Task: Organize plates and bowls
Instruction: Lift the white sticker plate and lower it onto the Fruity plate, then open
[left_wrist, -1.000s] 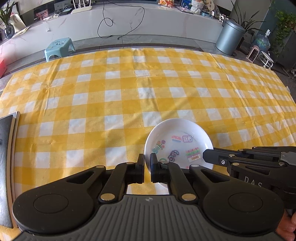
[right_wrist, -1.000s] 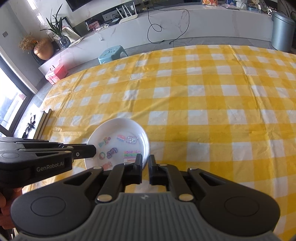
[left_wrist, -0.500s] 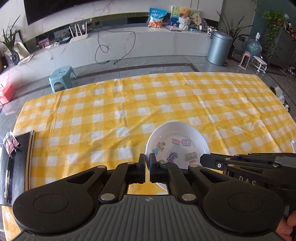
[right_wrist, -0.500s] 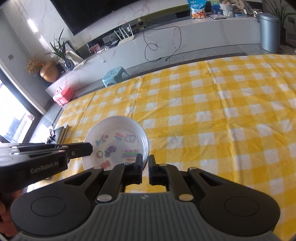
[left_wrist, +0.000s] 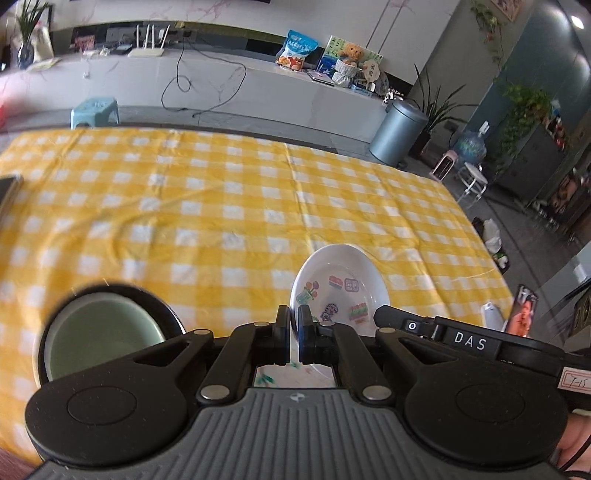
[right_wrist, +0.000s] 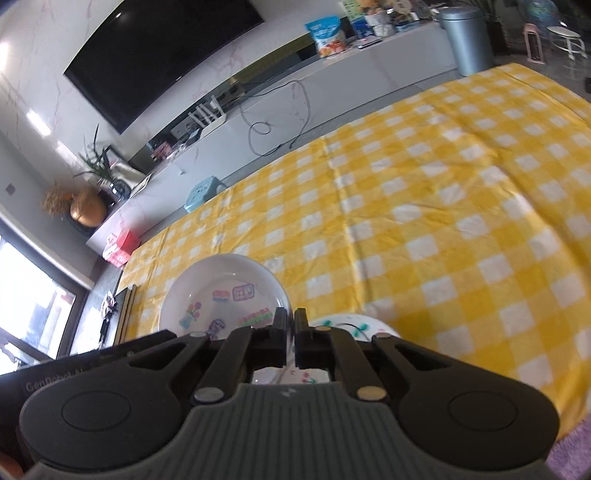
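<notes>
A white plate (left_wrist: 338, 284) with small colourful pictures hangs above the yellow checked tablecloth (left_wrist: 221, 206), held from both sides. My left gripper (left_wrist: 294, 317) is shut on its near-left rim. My right gripper (right_wrist: 290, 321) is shut on the near-right rim of the same plate (right_wrist: 225, 291). The right gripper's fingertip (left_wrist: 384, 317) shows at the plate's right edge in the left wrist view. A pale green bowl (left_wrist: 103, 332) sits inside a black bowl at the lower left. Another white plate (right_wrist: 351, 326) with green and red marks lies below the grippers, partly hidden.
A dark tray (right_wrist: 125, 306) lies at the table's left end. The tablecloth (right_wrist: 443, 206) stretches away ahead. A teal stool (left_wrist: 94, 110) and a grey bin (left_wrist: 397, 136) stand on the floor beyond the table. A hand (left_wrist: 576, 439) shows at the lower right.
Both grippers rose and pulled back with the plate held between them. The green bowl in the black bowl and the second patterned plate came into view below.
</notes>
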